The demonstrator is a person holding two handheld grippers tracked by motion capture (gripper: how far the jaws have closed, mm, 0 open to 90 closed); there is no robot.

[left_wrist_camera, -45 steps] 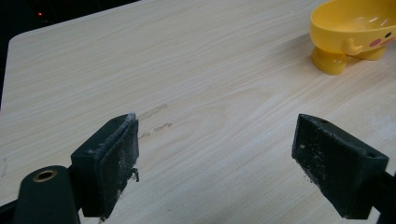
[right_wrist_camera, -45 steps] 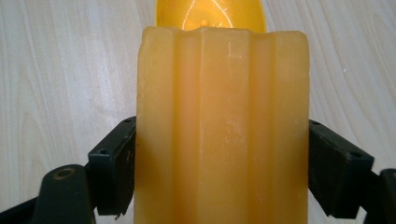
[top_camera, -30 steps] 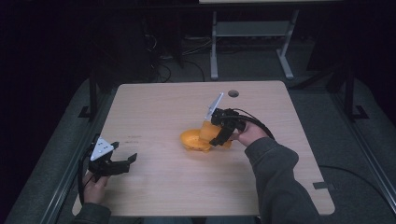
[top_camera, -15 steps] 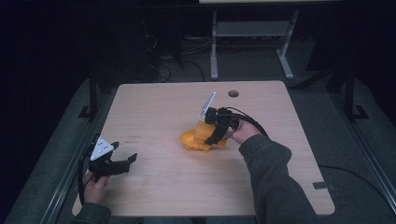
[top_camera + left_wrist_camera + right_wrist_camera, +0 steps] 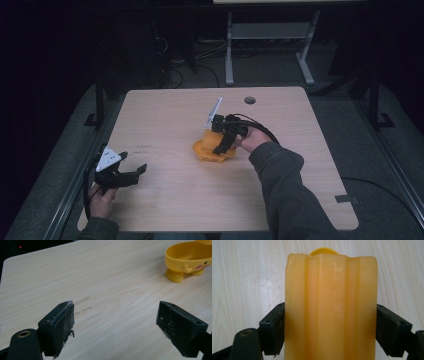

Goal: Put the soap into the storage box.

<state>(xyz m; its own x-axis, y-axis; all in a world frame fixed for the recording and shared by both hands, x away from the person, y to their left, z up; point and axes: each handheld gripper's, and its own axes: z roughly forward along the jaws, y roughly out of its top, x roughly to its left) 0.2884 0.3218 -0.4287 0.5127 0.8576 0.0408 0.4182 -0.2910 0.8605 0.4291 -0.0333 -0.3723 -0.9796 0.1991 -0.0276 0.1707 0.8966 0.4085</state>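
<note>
Pale wood table [image 5: 165, 115], dark room beyond

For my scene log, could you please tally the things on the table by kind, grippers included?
Yellow footed bowl: 1
Ribbed orange block, clamped in the right gripper over the bowl: 1
Black two-jaw grippers: 2, the right one and the left gripper, which is open over bare table
Total: 4
</note>
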